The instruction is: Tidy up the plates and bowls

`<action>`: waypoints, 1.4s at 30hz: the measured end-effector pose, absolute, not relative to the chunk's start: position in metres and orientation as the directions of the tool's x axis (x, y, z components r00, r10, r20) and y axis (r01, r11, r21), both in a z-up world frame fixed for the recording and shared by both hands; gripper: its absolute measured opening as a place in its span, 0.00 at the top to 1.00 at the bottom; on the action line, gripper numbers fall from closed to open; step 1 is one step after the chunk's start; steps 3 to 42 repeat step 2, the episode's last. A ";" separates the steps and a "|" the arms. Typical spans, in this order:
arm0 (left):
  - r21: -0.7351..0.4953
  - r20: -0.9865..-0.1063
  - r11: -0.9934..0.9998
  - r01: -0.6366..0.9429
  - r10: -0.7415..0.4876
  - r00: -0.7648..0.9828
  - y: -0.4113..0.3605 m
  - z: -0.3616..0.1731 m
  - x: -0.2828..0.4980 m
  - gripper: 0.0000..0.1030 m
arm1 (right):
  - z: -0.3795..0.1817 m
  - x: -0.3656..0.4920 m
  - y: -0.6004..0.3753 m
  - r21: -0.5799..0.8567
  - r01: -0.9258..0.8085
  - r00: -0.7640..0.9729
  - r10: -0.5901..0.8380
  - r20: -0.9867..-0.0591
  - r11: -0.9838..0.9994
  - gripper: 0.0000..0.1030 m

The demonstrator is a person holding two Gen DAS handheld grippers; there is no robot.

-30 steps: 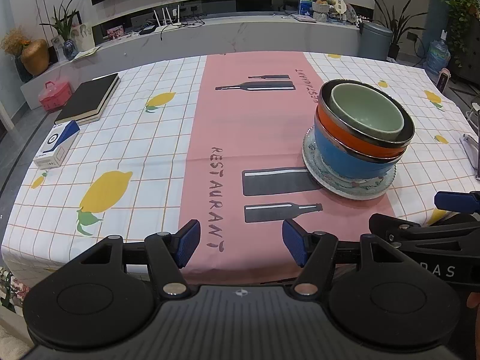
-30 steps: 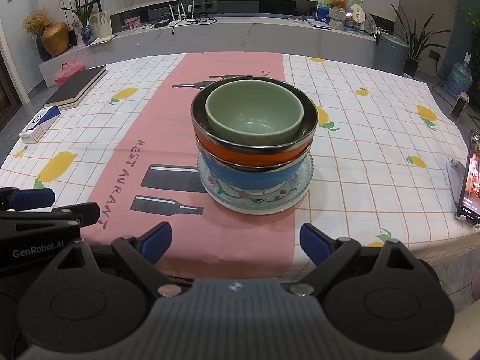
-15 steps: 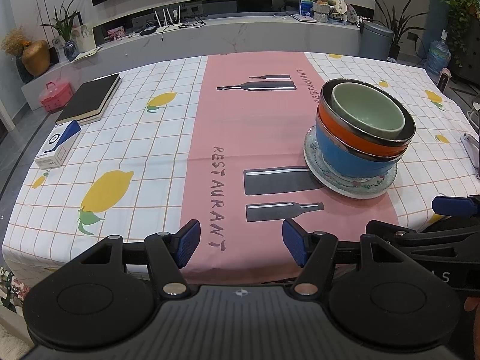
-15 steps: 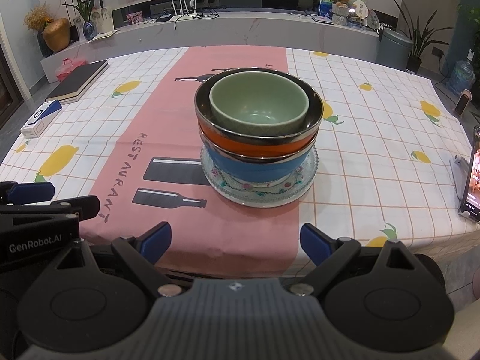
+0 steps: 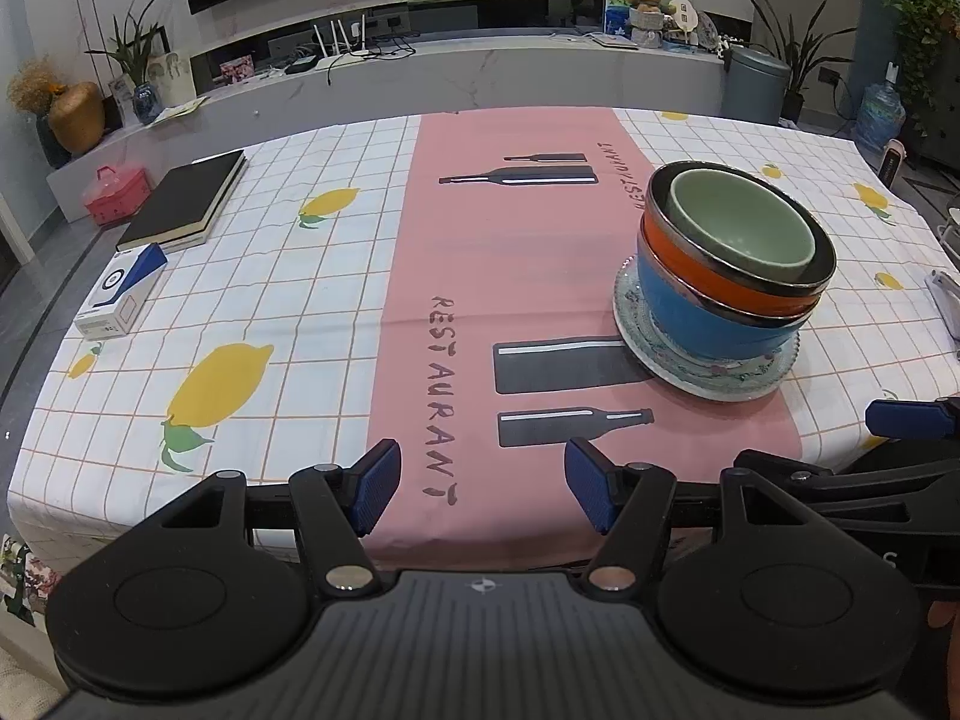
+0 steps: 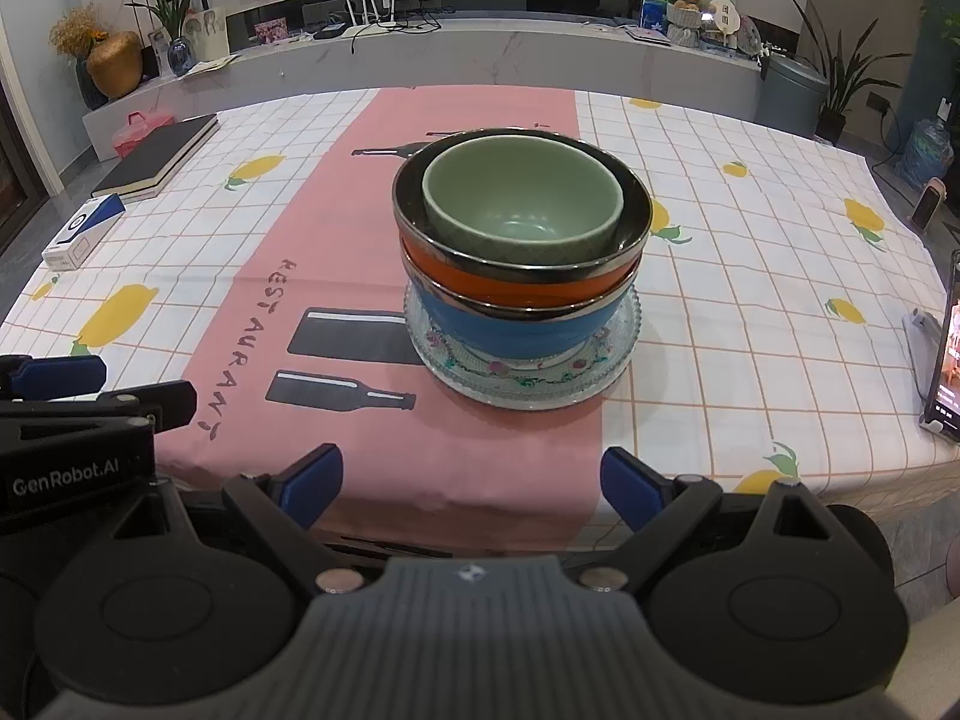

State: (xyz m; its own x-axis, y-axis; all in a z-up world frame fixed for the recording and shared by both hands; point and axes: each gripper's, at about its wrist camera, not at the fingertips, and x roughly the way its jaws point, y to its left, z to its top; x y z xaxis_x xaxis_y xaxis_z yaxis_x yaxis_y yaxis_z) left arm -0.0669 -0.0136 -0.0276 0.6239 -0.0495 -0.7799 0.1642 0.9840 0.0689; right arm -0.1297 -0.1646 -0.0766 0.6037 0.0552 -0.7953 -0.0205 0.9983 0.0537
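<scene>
A stack stands on the pink strip of the tablecloth: a patterned glass plate (image 6: 606, 369) at the bottom, a blue bowl (image 6: 516, 330), an orange bowl (image 6: 510, 285) with a steel rim, and a green bowl (image 6: 522, 204) nested on top. In the left wrist view the same stack sits at the right, with the green bowl (image 5: 741, 225) over the plate (image 5: 690, 372). My right gripper (image 6: 471, 483) hangs open at the table's near edge, straight in front of the stack. Left of it, my left gripper (image 5: 480, 486) is open over the cloth's edge, holding nothing.
A black notebook (image 5: 183, 201) and a small white and blue box (image 5: 120, 291) lie at the table's far left. A phone (image 6: 945, 354) leans on a stand at the right edge. Behind the table runs a long grey console (image 6: 480, 54) with plants and ornaments.
Both grippers have drifted slightly closer to the table, so the stack looks a little nearer. The jaws kept their width and the stack has not moved.
</scene>
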 end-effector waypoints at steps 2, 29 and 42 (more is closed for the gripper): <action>0.070 -0.779 0.984 0.164 -0.049 0.625 -0.014 -0.028 -0.067 0.28 | -0.077 -0.130 -0.165 0.054 -0.021 0.603 0.056 -0.795 0.998 0.12; 0.070 -0.779 0.984 0.164 -0.049 0.625 -0.014 -0.028 -0.067 0.28 | -0.077 -0.130 -0.165 0.054 -0.021 0.603 0.056 -0.795 0.998 0.12; 0.070 -0.779 0.984 0.164 -0.049 0.625 -0.014 -0.028 -0.067 0.28 | -0.077 -0.130 -0.165 0.054 -0.021 0.603 0.056 -0.795 0.998 0.12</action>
